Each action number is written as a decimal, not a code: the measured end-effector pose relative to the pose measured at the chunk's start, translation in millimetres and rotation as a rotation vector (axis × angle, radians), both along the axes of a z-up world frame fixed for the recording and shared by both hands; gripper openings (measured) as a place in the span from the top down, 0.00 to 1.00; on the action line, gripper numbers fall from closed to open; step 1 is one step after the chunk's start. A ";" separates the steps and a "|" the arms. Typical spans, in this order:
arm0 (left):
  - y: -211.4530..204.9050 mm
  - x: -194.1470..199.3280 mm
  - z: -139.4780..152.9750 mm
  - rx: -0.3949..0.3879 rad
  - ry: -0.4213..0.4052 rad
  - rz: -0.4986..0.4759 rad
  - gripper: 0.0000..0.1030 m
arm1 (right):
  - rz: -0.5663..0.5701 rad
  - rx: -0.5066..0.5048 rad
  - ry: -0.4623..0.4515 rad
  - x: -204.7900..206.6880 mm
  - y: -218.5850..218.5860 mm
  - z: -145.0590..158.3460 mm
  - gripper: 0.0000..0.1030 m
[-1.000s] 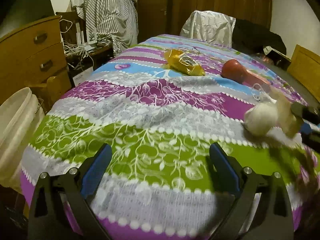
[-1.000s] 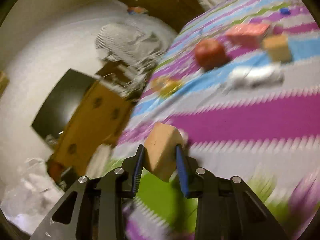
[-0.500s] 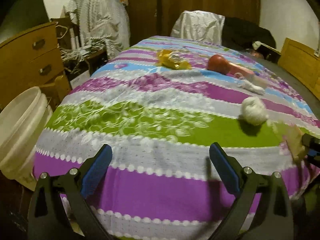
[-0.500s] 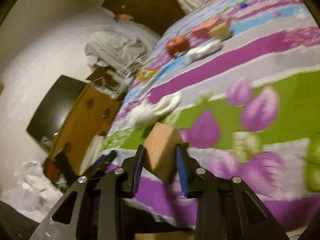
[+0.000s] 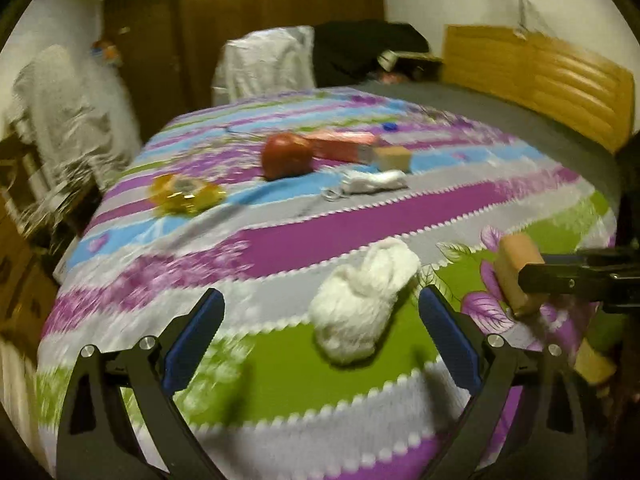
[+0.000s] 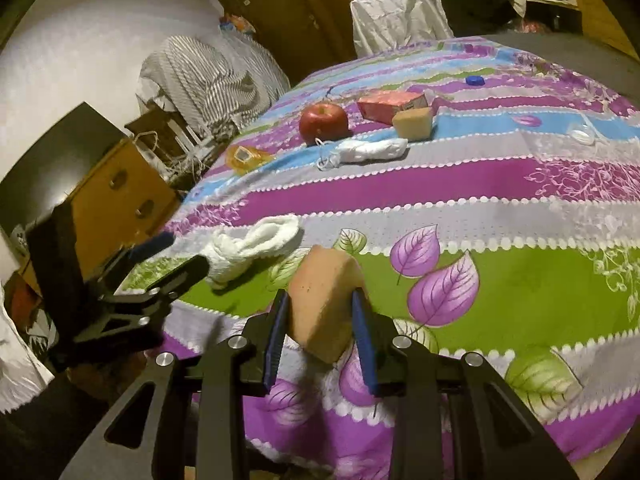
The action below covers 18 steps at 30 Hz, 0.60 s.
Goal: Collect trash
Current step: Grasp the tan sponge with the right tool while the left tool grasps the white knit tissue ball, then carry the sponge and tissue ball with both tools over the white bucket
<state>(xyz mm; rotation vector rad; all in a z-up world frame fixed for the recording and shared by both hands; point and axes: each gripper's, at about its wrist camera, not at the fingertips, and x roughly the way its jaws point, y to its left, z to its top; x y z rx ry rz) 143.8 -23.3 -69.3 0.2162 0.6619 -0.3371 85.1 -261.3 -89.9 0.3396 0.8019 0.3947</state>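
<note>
The right gripper (image 6: 320,320) is clamped on a tan sponge (image 6: 324,300), above the bed (image 6: 520,300) edge. The left gripper (image 5: 320,328) stands wide, jaws closing, with a white sock (image 5: 360,304) lying on the bed between them, untouched. An apple (image 6: 324,122) lies farther up the bed.

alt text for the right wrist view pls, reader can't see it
The right gripper clamps a tan sponge wedge above a striped floral bedspread. The left gripper, jaws closing, reaches toward a crumpled white cloth; farther back lies a red apple.
</note>
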 end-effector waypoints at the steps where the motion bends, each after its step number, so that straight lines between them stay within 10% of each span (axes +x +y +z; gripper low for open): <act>1: -3.1 8.9 -5.1 0.004 0.025 -0.016 0.21 | 0.002 0.003 0.008 3.8 -0.3 -3.4 0.67; 4: -7.4 34.5 -28.0 -0.041 0.172 -0.073 0.47 | -0.007 0.034 0.013 9.6 -0.8 -11.9 0.66; 9: -14.0 22.4 -30.5 -0.010 0.127 -0.093 0.62 | -0.030 0.036 -0.019 11.2 2.3 -14.9 0.53; 18: 22.4 3.9 -17.5 -0.044 0.077 0.095 0.66 | -0.082 0.027 -0.005 5.4 11.1 -15.6 0.45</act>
